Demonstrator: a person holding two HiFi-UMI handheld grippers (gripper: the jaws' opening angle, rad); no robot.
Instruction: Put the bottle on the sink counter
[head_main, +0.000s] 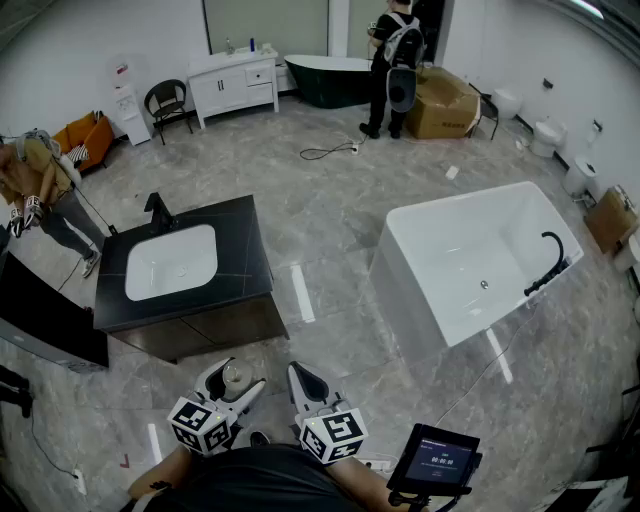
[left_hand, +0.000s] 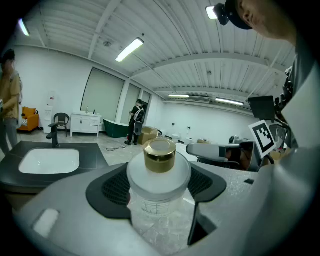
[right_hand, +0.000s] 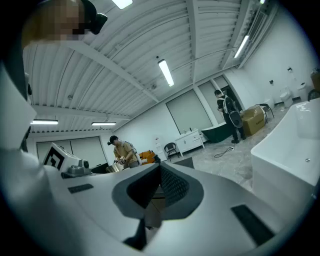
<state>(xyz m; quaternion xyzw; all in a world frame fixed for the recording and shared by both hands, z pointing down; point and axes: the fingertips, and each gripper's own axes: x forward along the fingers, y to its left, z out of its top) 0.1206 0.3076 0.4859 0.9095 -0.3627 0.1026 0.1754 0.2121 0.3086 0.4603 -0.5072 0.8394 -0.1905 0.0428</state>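
The bottle (head_main: 234, 378), clear with a gold cap, is held upright between the jaws of my left gripper (head_main: 232, 376) at the bottom of the head view. In the left gripper view the bottle (left_hand: 159, 167) fills the middle, with the dark pads of the left gripper (left_hand: 159, 187) pressed on both its sides. The black sink counter (head_main: 246, 250) with a white basin (head_main: 170, 262) and a black faucet (head_main: 158, 211) stands just ahead and to the left; it shows too as the sink counter (left_hand: 92, 152) at the left. My right gripper (head_main: 303, 378) (right_hand: 159, 172) hangs beside the left one, shut and empty.
A white bathtub (head_main: 480, 260) stands on the floor to the right. A small screen (head_main: 436, 462) sits low at the right. One person (head_main: 40, 190) stands left of the counter, another (head_main: 395, 60) far back by a cardboard box (head_main: 445, 100). A cable (head_main: 325, 152) lies on the tiles.
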